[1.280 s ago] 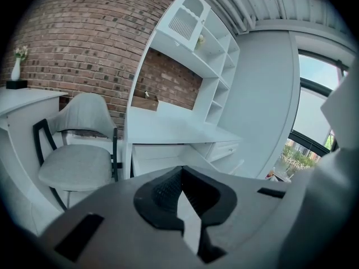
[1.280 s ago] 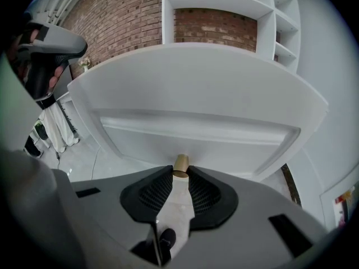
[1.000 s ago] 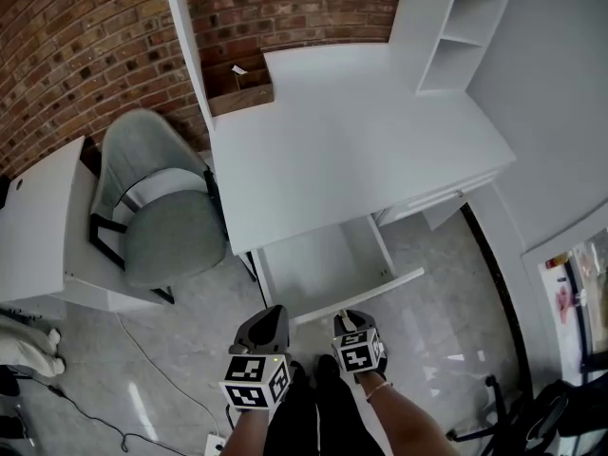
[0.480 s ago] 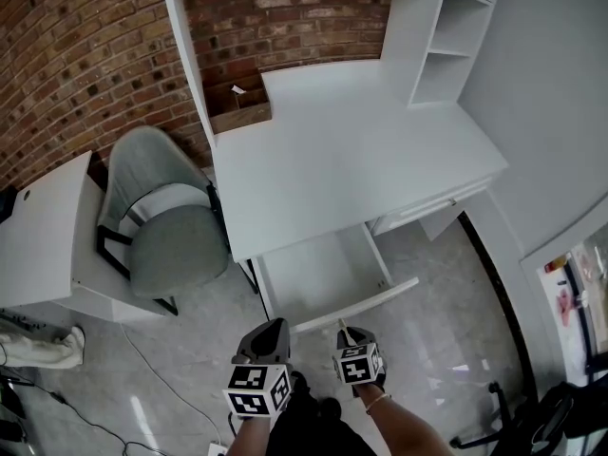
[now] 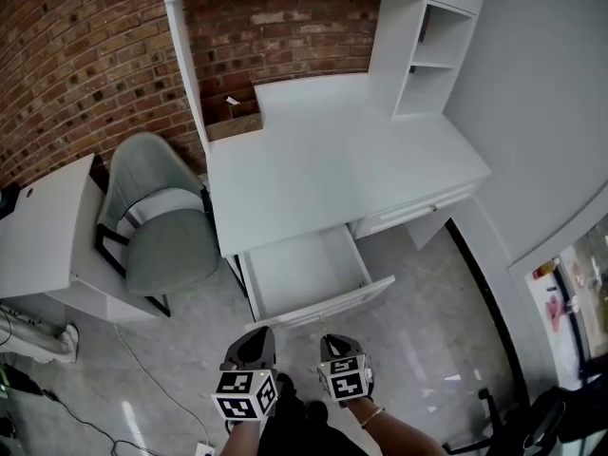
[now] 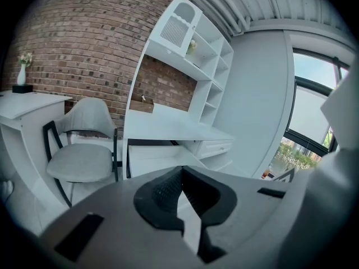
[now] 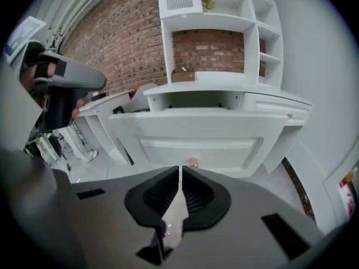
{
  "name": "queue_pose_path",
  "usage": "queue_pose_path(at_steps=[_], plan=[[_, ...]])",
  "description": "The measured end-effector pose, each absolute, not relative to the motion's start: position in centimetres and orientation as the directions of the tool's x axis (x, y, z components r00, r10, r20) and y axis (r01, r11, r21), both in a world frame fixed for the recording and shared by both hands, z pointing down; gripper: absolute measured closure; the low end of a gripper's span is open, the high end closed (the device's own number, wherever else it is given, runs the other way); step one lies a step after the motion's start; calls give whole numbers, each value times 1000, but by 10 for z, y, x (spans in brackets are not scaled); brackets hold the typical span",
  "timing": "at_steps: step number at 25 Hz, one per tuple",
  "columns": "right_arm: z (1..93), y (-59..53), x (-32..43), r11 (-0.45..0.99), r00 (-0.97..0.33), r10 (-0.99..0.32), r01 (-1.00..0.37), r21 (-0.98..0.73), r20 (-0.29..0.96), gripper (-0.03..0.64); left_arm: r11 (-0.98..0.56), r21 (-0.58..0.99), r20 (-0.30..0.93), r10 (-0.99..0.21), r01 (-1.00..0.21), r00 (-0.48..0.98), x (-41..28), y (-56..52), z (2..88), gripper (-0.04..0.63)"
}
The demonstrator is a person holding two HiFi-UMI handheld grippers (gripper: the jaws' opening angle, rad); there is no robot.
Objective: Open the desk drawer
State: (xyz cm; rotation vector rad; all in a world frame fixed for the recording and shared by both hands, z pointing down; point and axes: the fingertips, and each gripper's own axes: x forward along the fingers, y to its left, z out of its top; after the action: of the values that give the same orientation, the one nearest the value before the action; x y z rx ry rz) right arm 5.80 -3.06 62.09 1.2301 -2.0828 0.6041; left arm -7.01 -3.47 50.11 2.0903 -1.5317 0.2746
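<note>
Now, right gripper [image 7: 179,171] empty, jaws just closing, almost together.

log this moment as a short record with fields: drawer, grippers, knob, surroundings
drawer: pulled out from under the desk, inside looks bare
right gripper: jaws have just been closing, now together, nothing between
left gripper: jaws together, empty
knob: on drawer front, just past right gripper's tips, not held
chair: grey, beside the desk

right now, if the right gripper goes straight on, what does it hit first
Probably the front of the open drawer, near its brass knob; the gap is hard to judge. The right gripper has just been closing its jaws on nothing.
</note>
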Motion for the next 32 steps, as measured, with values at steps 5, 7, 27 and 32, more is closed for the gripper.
queue_pose_path(at_steps=[5,7,27,32], plan=[[580,-23,69,468,-409,-631,-878,-97,659,601,-212,288,447,-832,-934,327,-60,-24,491,586],[561,-22,72,475,-427,-650,-874,-102,629,603,-207,284,444,-837,-936,320,-59,-23,487,586],[402,-16,86,499,-534,-785,-846,-188,315,611,-233,184,339,-897,-955,284,-62,2,413,586],[393,-11,92,499,-533,-796,-846,-190,287,612,-232,181,329,-902,-956,281,-64,3,408,586]])
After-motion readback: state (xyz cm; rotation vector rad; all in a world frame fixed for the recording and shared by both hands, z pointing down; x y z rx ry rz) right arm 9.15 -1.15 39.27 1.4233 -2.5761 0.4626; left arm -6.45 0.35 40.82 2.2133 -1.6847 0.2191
